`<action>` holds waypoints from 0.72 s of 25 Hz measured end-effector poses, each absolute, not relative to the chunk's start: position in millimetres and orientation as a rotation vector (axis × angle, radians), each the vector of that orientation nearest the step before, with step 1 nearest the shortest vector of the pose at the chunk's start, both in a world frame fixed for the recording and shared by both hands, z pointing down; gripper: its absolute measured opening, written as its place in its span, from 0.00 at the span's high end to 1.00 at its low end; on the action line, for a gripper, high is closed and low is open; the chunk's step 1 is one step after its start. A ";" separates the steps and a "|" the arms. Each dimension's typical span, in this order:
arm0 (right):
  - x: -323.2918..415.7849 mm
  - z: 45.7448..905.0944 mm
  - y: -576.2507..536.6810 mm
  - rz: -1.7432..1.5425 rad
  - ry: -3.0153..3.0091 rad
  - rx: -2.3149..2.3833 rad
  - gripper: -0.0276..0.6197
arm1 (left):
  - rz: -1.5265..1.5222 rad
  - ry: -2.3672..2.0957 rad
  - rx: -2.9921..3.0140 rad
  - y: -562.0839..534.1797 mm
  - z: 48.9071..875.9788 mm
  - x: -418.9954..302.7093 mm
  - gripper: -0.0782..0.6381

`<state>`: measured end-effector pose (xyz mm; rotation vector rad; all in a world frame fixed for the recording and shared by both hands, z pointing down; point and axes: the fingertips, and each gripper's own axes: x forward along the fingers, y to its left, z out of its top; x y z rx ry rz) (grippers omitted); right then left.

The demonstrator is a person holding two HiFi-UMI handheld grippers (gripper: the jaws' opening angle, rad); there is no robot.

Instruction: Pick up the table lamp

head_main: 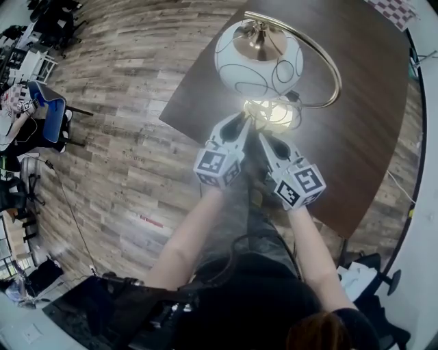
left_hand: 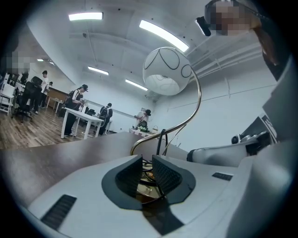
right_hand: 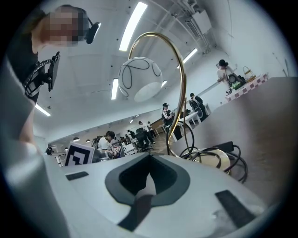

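The table lamp stands on the dark brown table. It has a white globe shade with thin black lines, a curved brass arm and a round brass base with a black cord coiled on it. My left gripper is at the base's near edge, jaws parted; in the left gripper view the brass base shows in the gap of that gripper, with the globe above. My right gripper lies beside it, shut and empty. In the right gripper view the base sits just past the gripper.
The table's left edge runs diagonally beside the lamp, with wood floor beyond it. A blue chair stands at the far left. A checkered cloth lies at the table's far corner. People stand at desks in the background.
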<state>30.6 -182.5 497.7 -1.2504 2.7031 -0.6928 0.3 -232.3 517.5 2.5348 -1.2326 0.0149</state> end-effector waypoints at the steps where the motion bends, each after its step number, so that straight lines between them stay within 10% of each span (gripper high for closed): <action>1: 30.1 499.4 -183.9 -0.694 2.702 -1.258 0.96 | 0.009 -1.244 2.528 -236.2 518.8 -1.9 0.80; 18: 35.3 514.0 -191.4 -0.695 2.708 -1.313 0.96 | 0.048 -1.269 2.558 -289.1 531.5 11.0 0.70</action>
